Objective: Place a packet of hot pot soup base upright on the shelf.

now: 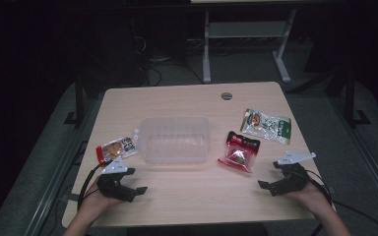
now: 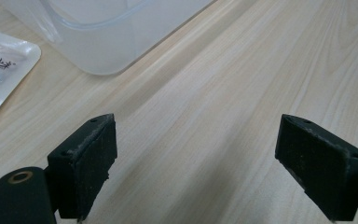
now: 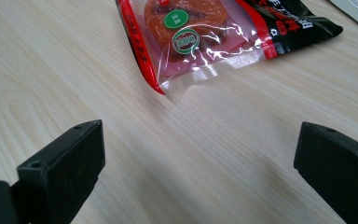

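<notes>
Nothing looks packed yet: the orange-and-white snack packet (image 1: 116,149) lies just left of the clear plastic tub (image 1: 174,139), which looks empty. The left gripper (image 1: 130,193) rests released below it. The red-and-black packet (image 1: 239,151) and green-and-white pouch (image 1: 266,126) wait beyond the released right gripper (image 1: 269,187), all three still to load

1. The high view is dim and slightly soft; the desk (image 1: 187,196) is the one lit patch, the room behind it nearly black, the floor dark grey.
2. Both gripper views are bright and evenly lit.
3. In the left gripper view the black fingers (image 2: 86,163) are sharp, with soft shadows under them.
4. In the right gripper view the red snack packet (image 3: 191,42) carries white glare streaks on its clear film; the near fingers (image 3: 65,168) look slightly blurred.
</notes>
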Tool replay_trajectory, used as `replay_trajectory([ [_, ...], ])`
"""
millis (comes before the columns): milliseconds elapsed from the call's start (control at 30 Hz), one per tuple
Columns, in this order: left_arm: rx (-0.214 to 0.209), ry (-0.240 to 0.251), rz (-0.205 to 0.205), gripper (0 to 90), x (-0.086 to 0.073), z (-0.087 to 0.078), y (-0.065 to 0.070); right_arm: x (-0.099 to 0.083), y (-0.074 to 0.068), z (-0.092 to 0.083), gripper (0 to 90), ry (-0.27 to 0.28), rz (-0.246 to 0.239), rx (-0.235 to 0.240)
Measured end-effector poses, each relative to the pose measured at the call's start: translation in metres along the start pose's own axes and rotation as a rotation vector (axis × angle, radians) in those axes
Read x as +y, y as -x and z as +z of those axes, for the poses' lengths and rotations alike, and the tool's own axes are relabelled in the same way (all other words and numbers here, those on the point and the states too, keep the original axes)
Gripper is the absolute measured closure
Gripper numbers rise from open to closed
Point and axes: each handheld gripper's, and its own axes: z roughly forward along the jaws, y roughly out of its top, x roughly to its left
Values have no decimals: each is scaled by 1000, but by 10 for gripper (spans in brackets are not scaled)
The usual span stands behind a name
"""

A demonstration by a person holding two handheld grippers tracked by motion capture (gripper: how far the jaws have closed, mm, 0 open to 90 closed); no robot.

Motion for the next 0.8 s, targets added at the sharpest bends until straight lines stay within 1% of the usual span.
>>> replay_trajectory([
  [100,-4,12,-1,123,1,0,-1,1,-1,1,14,-6,0,-7],
  [233,-14,19,-15,124,1,0,0,4,-1,0,19,-6,-3,-9],
  [267,-15,23,-17,124,1,0,1,7,-2,-1,56,-10,2,-9],
  [333,-15,17,-14,127,1,0,1,12,-1,-2,91,-9,-7,-19],
  [367,-14,11,-10,127,2,0,1,14,-1,-2,130,-12,-2,-15],
  [433,-15,4,-15,127,2,0,1,20,-1,-2,151,-7,8,-7],
  [500,-16,4,-15,128,2,1,2,26,0,0,237,-13,8,-6],
  [567,-17,2,-17,128,2,1,2,31,0,1,294,-17,5,-7],
  [600,-17,7,-13,128,2,1,3,34,1,2,349,-19,8,-5],
  [633,-17,7,-13,128,2,1,3,34,1,2,349,-19,8,-5],
  [667,-20,8,-15,128,3,1,3,36,1,2,401,-13,4,-7],
  [700,-22,10,-17,129,3,1,3,44,4,4,508,6,-2,-4],
  [767,-26,9,-13,130,4,1,3,51,6,6,611,12,-11,-9],
  [800,-27,9,-15,131,4,1,3,53,6,8,662,13,-5,-5],
])
